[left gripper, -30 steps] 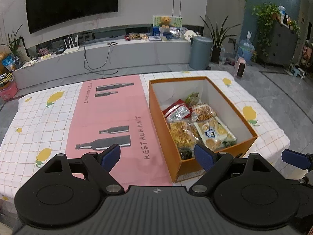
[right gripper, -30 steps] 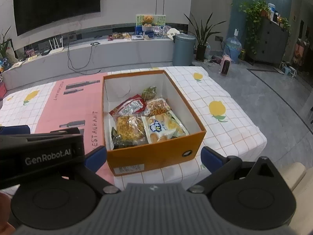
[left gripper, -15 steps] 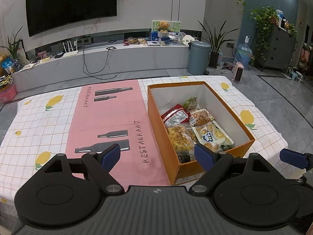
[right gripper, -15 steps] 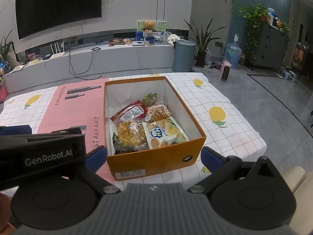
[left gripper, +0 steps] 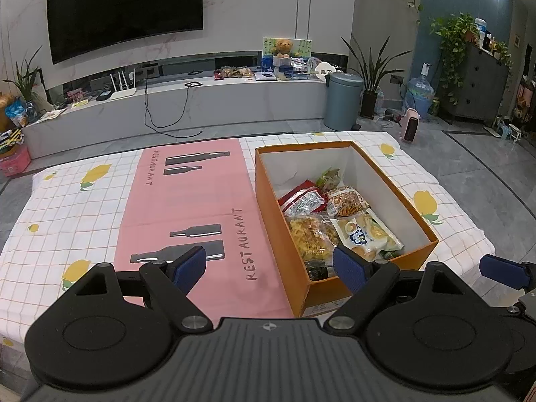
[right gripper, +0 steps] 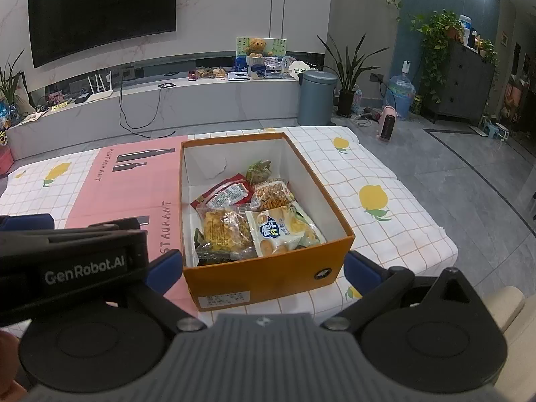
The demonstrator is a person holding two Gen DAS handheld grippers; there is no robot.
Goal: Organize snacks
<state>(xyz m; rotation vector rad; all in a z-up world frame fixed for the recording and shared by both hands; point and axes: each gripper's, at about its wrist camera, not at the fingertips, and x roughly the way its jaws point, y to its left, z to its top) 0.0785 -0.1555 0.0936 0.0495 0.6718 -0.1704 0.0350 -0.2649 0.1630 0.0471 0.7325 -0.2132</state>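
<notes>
We hold both grippers wide apart and empty, above the near edge of the table (left gripper: 83, 207). The orange box (right gripper: 268, 268) sits on the checked cloth, just right of the pink runner (left gripper: 187, 197). Seen from the right gripper (right gripper: 263, 266), the box lies straight ahead between the blue fingertips (right gripper: 360, 269), apart from them. From the left gripper (left gripper: 268, 268), it lies ahead and to the right. Inside, the snack packets crowd the near half: a yellow crisp bag (right gripper: 227, 226), a white biscuit bag (right gripper: 279, 231), a red packet (right gripper: 226, 194), a clear bag of orange sticks (right gripper: 273, 194), and a green one (right gripper: 259, 171) farthest.
</notes>
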